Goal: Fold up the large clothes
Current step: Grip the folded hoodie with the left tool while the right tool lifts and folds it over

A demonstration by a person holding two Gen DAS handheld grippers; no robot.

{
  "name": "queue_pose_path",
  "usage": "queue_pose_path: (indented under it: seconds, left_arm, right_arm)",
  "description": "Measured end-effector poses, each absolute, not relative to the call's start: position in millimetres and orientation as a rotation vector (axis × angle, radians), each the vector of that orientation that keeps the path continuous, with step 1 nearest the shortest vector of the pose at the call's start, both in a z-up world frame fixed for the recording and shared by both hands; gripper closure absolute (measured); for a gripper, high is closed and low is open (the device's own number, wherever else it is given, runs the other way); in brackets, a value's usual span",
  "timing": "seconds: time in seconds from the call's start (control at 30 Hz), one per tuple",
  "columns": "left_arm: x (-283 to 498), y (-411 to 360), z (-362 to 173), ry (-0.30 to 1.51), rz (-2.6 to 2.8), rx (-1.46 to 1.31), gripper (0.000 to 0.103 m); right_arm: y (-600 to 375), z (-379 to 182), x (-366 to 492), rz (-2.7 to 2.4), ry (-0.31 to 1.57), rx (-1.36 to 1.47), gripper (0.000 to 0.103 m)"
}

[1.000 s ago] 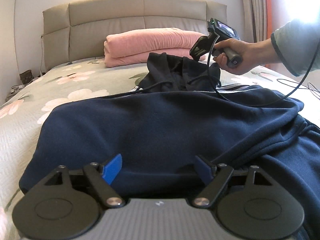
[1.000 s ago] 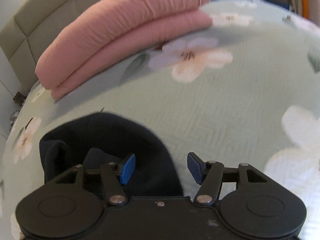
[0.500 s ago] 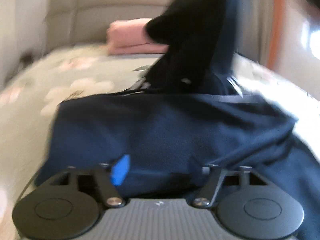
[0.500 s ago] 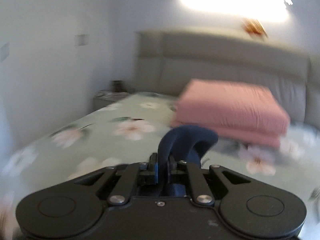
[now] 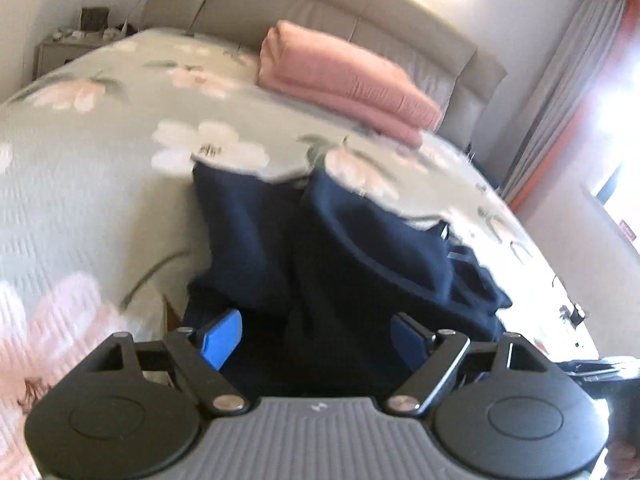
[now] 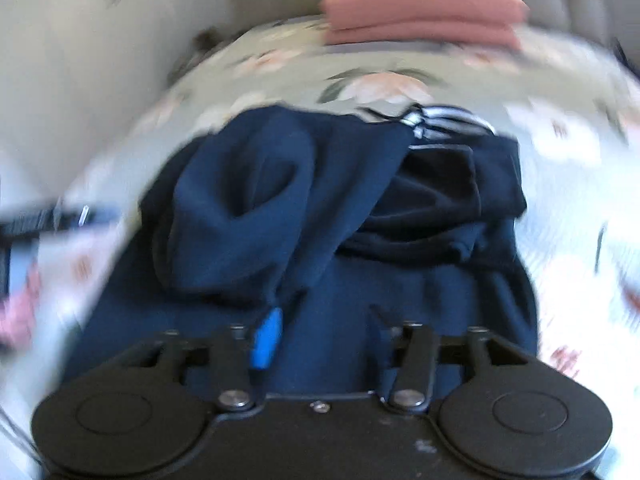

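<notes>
Spread under everything is our floral bedspread (image 5: 100, 184), with a folded pink blanket (image 5: 344, 80) parked up by the headboard (image 5: 312, 4), out of the folding area. On the middle of the bed lies the navy garment (image 6: 304, 216), one part doubled over the body, apparently a fold just laid. Our left gripper (image 5: 316, 336) hangs above it, jaws just spread wide and empty. Our right gripper (image 6: 320, 332) has also just been opening, with nothing pinched.
</notes>
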State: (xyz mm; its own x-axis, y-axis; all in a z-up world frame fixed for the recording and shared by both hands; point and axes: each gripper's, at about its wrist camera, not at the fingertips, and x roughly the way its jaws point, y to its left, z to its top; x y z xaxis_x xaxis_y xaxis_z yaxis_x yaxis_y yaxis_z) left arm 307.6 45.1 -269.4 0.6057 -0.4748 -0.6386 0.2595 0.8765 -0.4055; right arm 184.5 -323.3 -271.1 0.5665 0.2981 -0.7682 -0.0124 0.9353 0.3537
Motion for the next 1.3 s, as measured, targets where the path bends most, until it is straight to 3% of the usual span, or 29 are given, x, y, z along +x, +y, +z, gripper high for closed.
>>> queue_pose_path:
  seconds: [0.17,0.4,0.47,0.5,0.53,0.57,0.6,0.7,0.83,0.87,0.9,0.93,0.97,1.0,1.13,1.17,1.23,1.3]
  left_arm:
    - [340,23,-254,0.807,-0.5,-0.287,0.018]
    - [392,9,-294,1.005,-0.531,-0.589,0.02]
    - [405,3,-308,1.058,-0.504,-0.62,0.022]
    - [410,0,-315,1.074,-0.504,-0.636,0.031]
    - [414,-3,-322,1.098,-0.505,-0.649,0.045]
    - [418,-7,-328,1.138,-0.496,-0.644,0.095]
    - [421,-13,-332,1.176,-0.482,-0.605,0.098]
    - [414,-18,-320,1.116,-0.515,-0.528,0.099]
    - [386,7,-280,0.86,-0.714,-0.707,0.099]
    - [374,17,-271,0.767,-0.782,-0.768,0.103]
    - [367,23,-268,0.719,-0.813,-0.803,0.103]
    - [360,31,-270,0.711,-0.808,-0.817,0.103]
    - [354,37,-278,0.725,-0.781,-0.807,0.103]
    - [350,42,-291,0.766,-0.732,-0.79,0.103]
    - [336,57,-346,0.951,-0.611,-0.832,0.102]
    - [334,56,-349,0.964,-0.617,-0.847,0.096]
    - [333,50,-348,0.977,-0.634,-0.851,0.076]
    - [339,38,-338,0.975,-0.672,-0.805,0.04]
  right_arm:
    - [-337,-291,235,0.151,0.992,0.685,0.026]
    - [-335,-323,255,0.072,1.037,0.827,0.025]
    - [-328,-331,259,0.09,1.069,0.854,0.03]
    - [-325,-334,262,0.096,1.071,0.863,0.043]
    - [-321,-334,264,0.09,1.062,0.847,0.066]
    - [-319,-330,264,0.082,1.053,0.824,0.075]
    - [-319,-326,264,0.085,1.036,0.816,0.082]
    - [-326,-305,262,0.104,0.966,0.78,0.084]
    - [-349,-246,253,0.13,0.849,0.663,0.085]
    - [-355,-228,249,0.142,0.811,0.627,0.085]
    - [-360,-214,244,0.137,0.783,0.58,0.082]
    - [-366,-201,239,0.124,0.764,0.536,0.067]
    - [-372,-196,235,0.12,0.758,0.522,0.049]
    - [-379,-197,230,0.113,0.757,0.531,0.02]
    - [-401,-244,216,0.077,0.89,0.699,0.02]
    - [-402,-258,214,0.078,0.914,0.754,0.02]
    - [-401,-271,208,0.09,0.918,0.852,0.02]
    - [-399,-271,206,0.093,0.897,0.9,0.02]
